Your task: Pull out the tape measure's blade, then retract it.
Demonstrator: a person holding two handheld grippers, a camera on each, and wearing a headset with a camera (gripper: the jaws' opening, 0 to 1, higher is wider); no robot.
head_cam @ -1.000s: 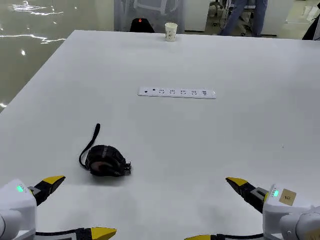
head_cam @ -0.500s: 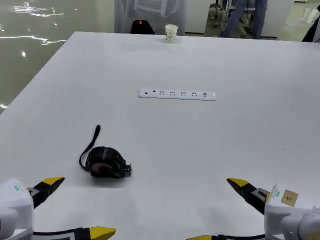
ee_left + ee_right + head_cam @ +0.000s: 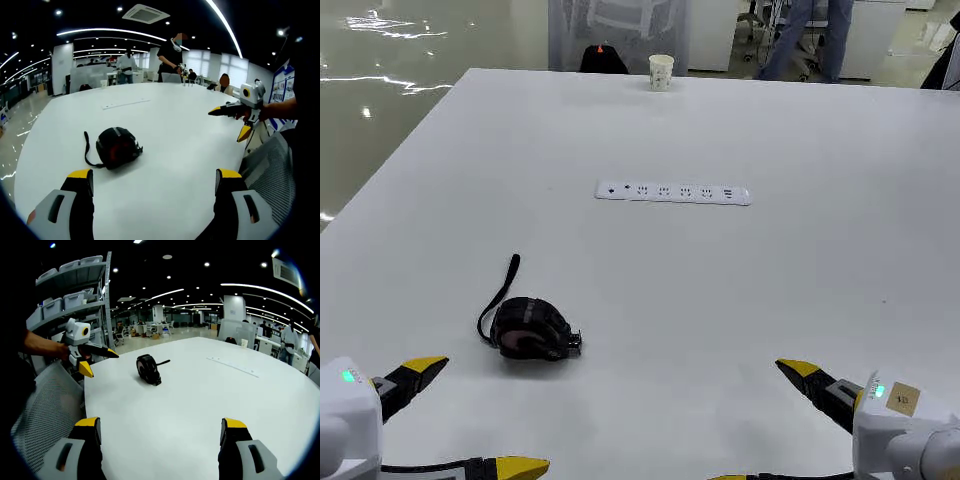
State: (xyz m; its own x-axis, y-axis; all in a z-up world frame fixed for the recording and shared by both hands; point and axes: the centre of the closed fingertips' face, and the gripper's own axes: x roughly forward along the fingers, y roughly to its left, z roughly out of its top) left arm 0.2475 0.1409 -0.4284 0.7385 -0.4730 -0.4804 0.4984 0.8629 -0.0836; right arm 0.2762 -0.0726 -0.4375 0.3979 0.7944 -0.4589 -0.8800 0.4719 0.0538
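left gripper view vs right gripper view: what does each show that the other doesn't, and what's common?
Left gripper view: the right gripper from outside, jaws apart. Right gripper view: the left gripper from outside, jaws apart, and a shelf rack with bins. Both: the tape measure, blade in, and the power strip on the white table.

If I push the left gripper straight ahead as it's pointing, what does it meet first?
Probably the tape measure, lying ahead of the left gripper, left of centre between its open jaws; depth unclear.
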